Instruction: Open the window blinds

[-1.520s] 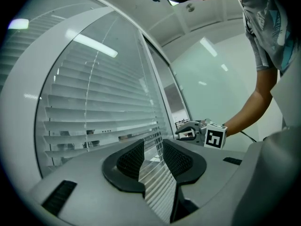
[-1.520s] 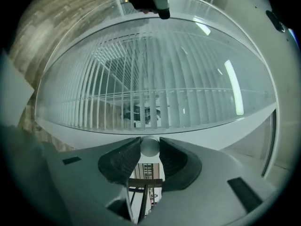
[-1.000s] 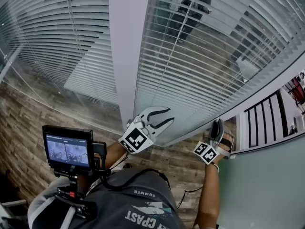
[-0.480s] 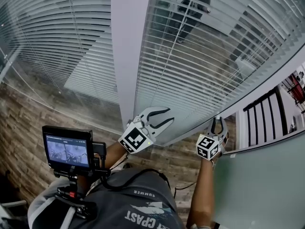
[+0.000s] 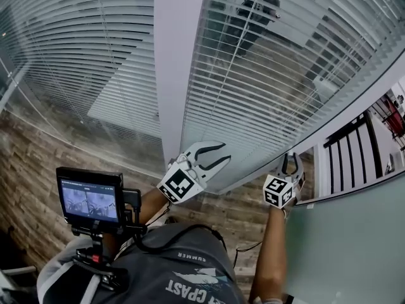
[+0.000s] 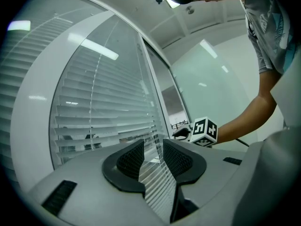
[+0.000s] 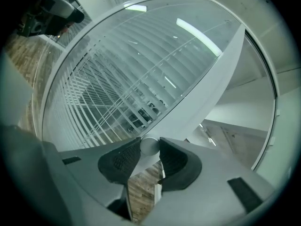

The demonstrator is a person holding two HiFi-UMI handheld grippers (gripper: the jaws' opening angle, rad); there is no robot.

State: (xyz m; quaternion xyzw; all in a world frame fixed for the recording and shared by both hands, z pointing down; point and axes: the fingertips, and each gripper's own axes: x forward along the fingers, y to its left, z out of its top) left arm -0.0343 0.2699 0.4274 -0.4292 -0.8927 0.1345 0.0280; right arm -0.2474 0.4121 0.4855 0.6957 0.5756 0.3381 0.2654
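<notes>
White slatted blinds (image 5: 266, 75) hang behind glass to the right of a white mullion (image 5: 174, 75), their slats tilted with gaps between them. My right gripper (image 5: 290, 161) is at the pane's lower right frame. In the right gripper view its jaws (image 7: 149, 148) are shut on a small round pale knob (image 7: 149, 145) on that frame, with the blinds (image 7: 117, 79) beyond. My left gripper (image 5: 224, 153) is held level near the pane's bottom edge, open, with nothing between its pads (image 6: 131, 158). The left gripper view also shows the blinds (image 6: 108, 107) and the right gripper (image 6: 181, 133).
A second blind panel (image 5: 82, 56) fills the left window. A small monitor (image 5: 90, 198) is mounted on a rig at the person's chest. Wood-look flooring (image 5: 31, 163) lies below the windows. A frosted glass wall (image 5: 354, 246) stands at the right, close to the right arm.
The right gripper has rolled about its own axis on the knob, so its marker cube shows a different face. The left gripper has stayed put. The slats look much the same.
</notes>
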